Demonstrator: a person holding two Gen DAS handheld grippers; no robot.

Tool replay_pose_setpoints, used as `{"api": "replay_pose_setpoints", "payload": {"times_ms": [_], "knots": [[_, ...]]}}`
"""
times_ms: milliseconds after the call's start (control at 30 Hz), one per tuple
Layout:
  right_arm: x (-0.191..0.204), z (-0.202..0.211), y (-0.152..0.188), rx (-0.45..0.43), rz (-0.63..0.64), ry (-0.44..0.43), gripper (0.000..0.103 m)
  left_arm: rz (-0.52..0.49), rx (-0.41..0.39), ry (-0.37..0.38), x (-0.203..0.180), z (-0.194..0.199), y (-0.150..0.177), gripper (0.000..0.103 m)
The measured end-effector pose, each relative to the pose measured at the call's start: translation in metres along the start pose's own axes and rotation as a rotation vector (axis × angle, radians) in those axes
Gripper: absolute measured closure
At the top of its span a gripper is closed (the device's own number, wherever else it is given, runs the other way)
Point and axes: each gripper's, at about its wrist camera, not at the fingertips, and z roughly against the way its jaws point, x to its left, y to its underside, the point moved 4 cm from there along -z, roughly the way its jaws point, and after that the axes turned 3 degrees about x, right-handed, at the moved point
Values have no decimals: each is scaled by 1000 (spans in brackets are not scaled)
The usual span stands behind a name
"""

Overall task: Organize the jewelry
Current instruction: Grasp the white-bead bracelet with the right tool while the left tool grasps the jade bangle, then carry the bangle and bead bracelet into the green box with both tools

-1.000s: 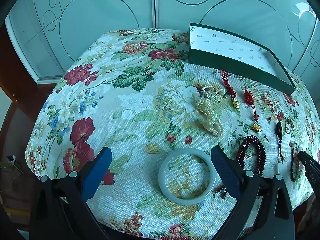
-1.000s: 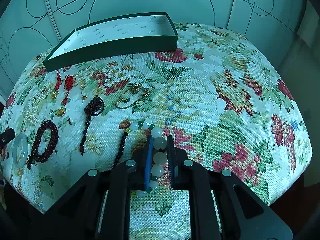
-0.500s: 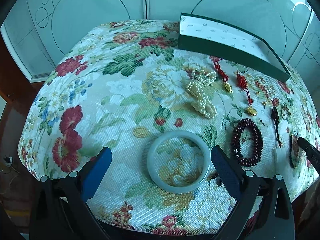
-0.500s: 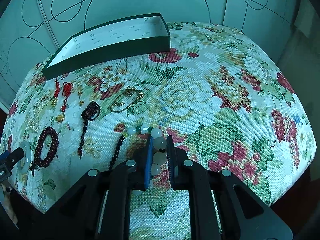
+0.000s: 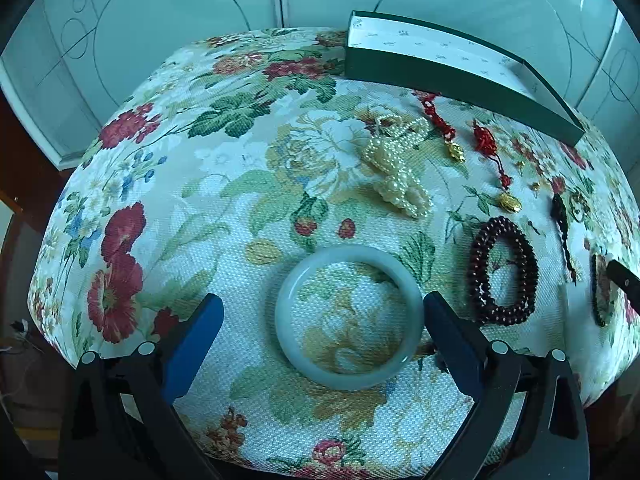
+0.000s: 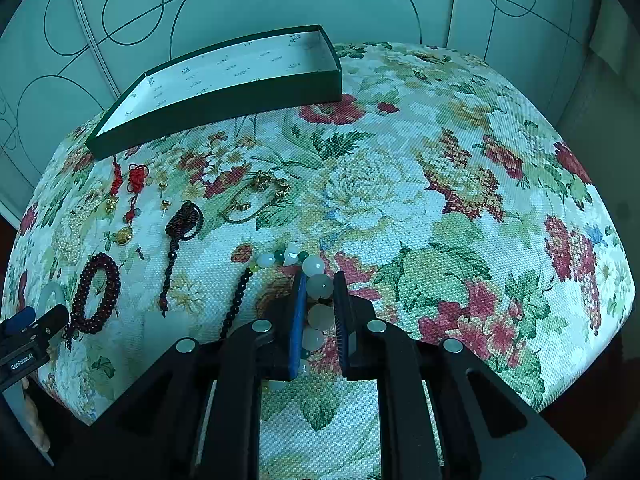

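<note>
- The left hand-held gripper [image 5: 320,324] is spread wide and grasps nothing. The pale jade bangle [image 5: 349,317] lies flat on the floral cloth [image 5: 224,184] between its two blue pads, and the right pad seems to be just beside the rim. I think this stance is chosen so that closing will catch the ring across its width.
- The right hand-held gripper [image 6: 320,292] is clenched on the white bead bracelet [image 6: 318,300]. Several round beads sit in a row between the pads, and the green and white beads at the far end rest on the cloth, so the string is pinched by its side, probably to carry it away.
- The green box [image 6: 224,88] stands open at the far edge of the desk, and nothing is seen inside it. It is likely the place for the jewelry.
- The dark red bead bracelet [image 5: 503,271], the pearl strand [image 5: 400,168] and the red cord charms [image 5: 494,168] wait in a loose row between the bangle and the box.
</note>
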Motion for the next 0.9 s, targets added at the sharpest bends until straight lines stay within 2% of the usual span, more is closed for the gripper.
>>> {"api": "replay_pose_setpoints", "payload": {"times_ms": [367, 400, 467, 900], "knots": [[1, 0, 1, 0, -1, -3, 89, 0, -8, 2, 2, 1, 2, 6], [1, 0, 1, -1, 0, -4, 89, 0, -16, 1, 2, 2, 2, 9], [3, 1, 1, -4, 1, -5, 89, -18, -51, 5, 0, 7, 0, 33], [4, 3, 1, -9, 5, -9, 89, -12, -68, 24, 7, 5, -6, 33]]}}
